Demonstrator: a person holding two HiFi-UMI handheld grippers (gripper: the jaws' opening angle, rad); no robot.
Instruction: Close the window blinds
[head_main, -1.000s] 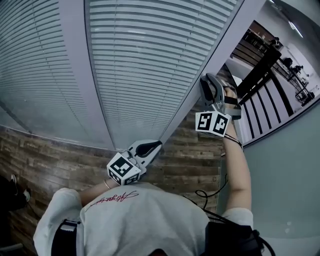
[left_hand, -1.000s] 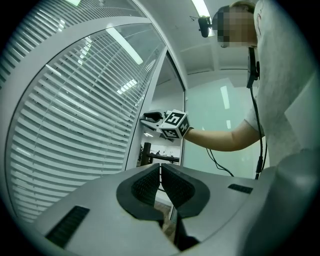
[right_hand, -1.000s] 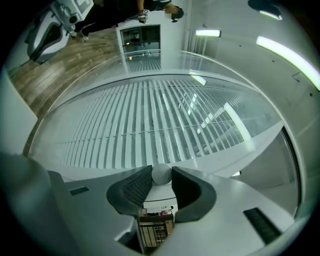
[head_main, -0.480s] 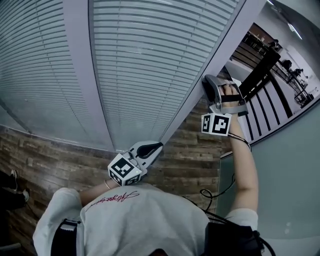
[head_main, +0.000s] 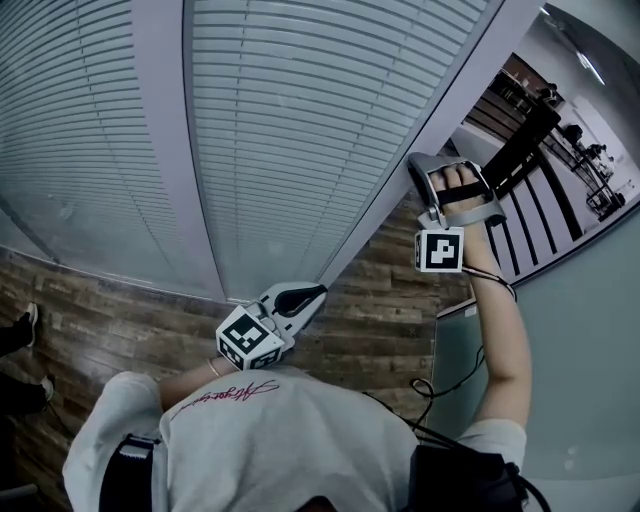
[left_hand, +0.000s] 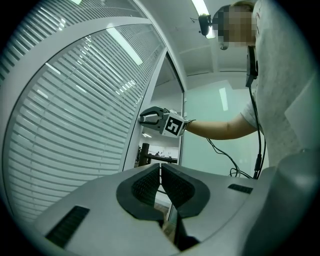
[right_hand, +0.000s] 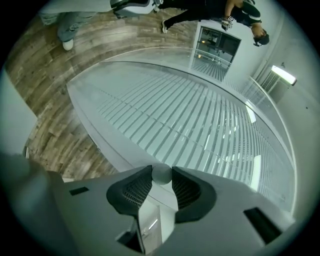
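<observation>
White slatted blinds (head_main: 290, 130) hang behind glass panels between pale frame posts (head_main: 440, 110). My right gripper (head_main: 415, 172) is raised against the right post. In the right gripper view it (right_hand: 161, 176) is shut on a small round grey knob (right_hand: 161, 173), with the blinds (right_hand: 200, 125) spreading beyond it. My left gripper (head_main: 315, 292) hangs low near the foot of the same post. Its own view shows the left gripper (left_hand: 160, 172) with pads together and nothing between them. That view also catches the right gripper (left_hand: 145, 117) at the post beside the blinds (left_hand: 75, 115).
Wood-plank floor (head_main: 120, 320) runs along the foot of the glass. Right of the post an open doorway (head_main: 530, 150) shows dark furniture in another room. A pale wall (head_main: 590, 380) stands at the right. A cable (head_main: 440, 385) dangles by the right arm. Someone's shoes (head_main: 25, 330) show at far left.
The right gripper has rolled around the knob; its marker cube swung from left of the wrist to below the hand. The left gripper kept still.
</observation>
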